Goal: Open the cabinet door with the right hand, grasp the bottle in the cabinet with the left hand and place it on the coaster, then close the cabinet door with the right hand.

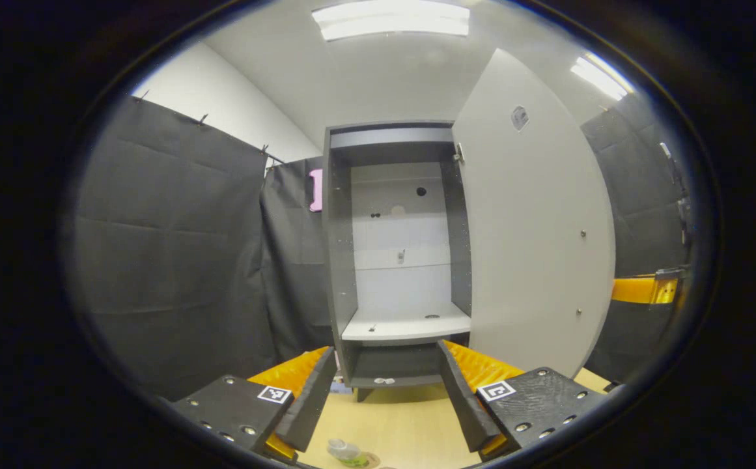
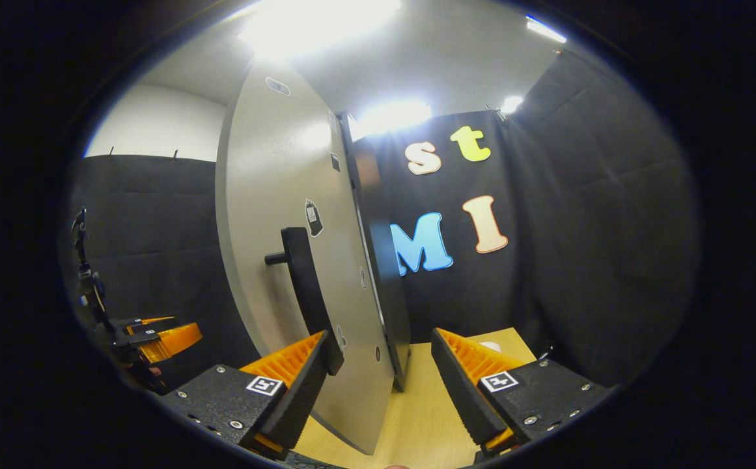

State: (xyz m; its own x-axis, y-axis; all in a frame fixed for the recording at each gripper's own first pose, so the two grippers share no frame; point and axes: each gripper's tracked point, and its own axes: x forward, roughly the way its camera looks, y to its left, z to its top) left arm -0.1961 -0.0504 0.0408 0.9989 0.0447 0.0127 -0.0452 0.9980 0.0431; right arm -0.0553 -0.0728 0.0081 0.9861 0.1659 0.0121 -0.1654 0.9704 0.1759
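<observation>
The grey cabinet [image 1: 342, 260] stands open, its shelf [image 1: 407, 324] bare, and its white door [image 1: 534, 228] is swung out to the right. My left gripper [image 1: 387, 355] is open and faces the cabinet from above the table. Below it, at the view's bottom edge, a clear bottle [image 1: 345, 451] with a green label rests by a round coaster [image 1: 371, 460]. In the right gripper view the door [image 2: 286, 195] stands edge-on with its dark bar handle [image 2: 303, 286]. My right gripper [image 2: 379, 339] is open, and its left fingertip is next to the handle's lower end.
Black cloth walls close in both sides. The light wooden tabletop [image 1: 404, 423] runs beneath the cabinet. My right gripper [image 1: 644, 290] peeks from behind the door's outer edge. In the right gripper view my left gripper [image 2: 156, 339] sits far left.
</observation>
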